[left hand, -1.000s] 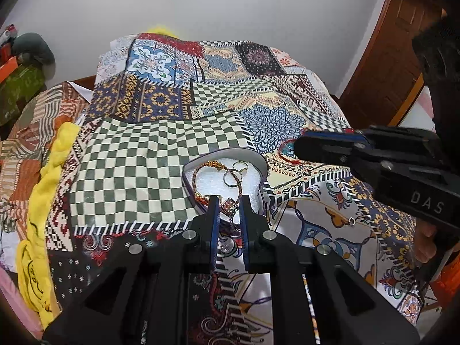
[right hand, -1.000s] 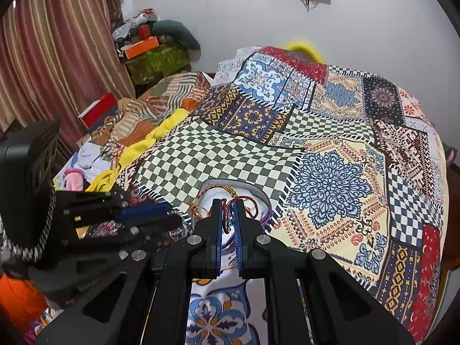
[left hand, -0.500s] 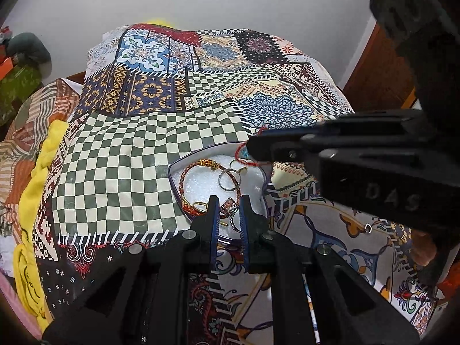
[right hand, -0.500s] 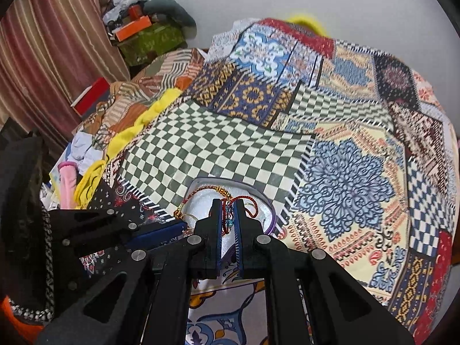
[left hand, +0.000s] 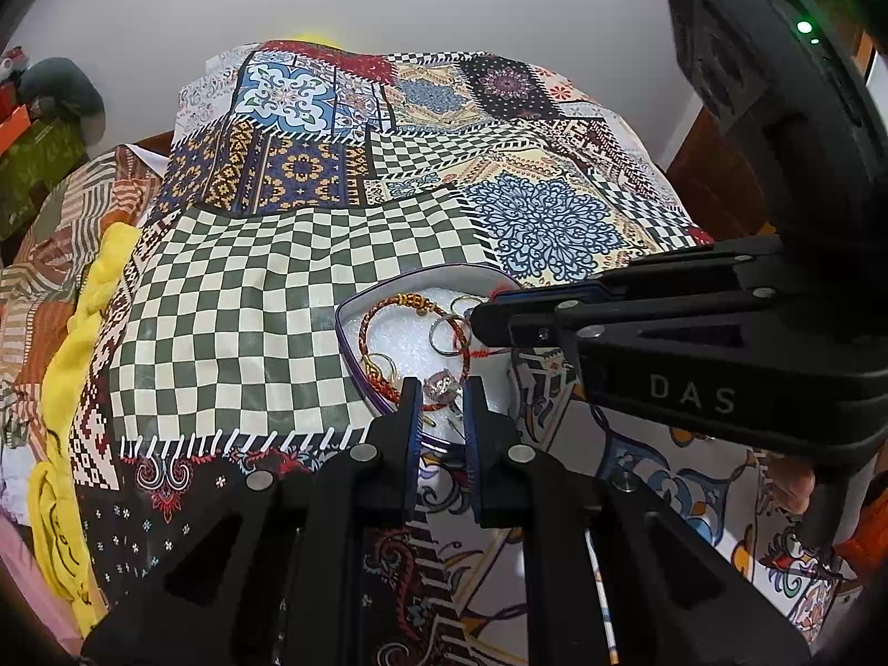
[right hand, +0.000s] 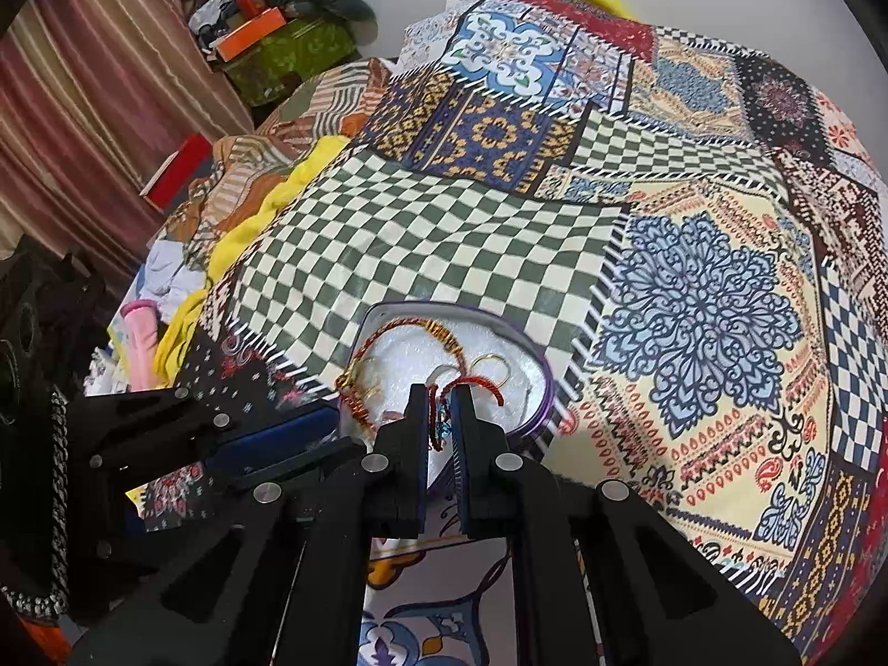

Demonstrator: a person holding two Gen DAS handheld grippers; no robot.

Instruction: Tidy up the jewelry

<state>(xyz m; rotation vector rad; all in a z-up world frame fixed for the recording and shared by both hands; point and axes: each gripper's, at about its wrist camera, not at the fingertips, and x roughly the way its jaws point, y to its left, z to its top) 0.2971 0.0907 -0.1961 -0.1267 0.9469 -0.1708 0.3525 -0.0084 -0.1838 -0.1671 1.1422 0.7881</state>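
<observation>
Red cord bracelet (right hand: 472, 383) pinched in right gripper (right hand: 438, 416) jaws over heart tin (left hand: 355, 305). Left gripper (left hand: 441, 405) jaws nearly closed, seemingly empty. Cord could snag the rings (left hand: 444, 333) on release.

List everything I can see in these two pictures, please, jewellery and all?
Jewellery tin: one, purple rim, white padding inside, on the bed.
Braided bracelet: one, red and gold, lying in the tin.
Red cord bracelet: one, red, pinched by the right gripper over the tin.
Plain rings: at least two, silver and gold, in the tin.
Stone ring: one, silver, sparkly, at the tin's near edge.
Patchwork bedspread: one, many colours, covers the bed.
Yellow cloth: one, along the bed's left side.
Curtain: one, striped maroon, far left.
Orange box: one, on a green box by the wall.
Left gripper: black, narrow gap, over the stone ring.
Right gripper: black, shut on the cord.
</observation>
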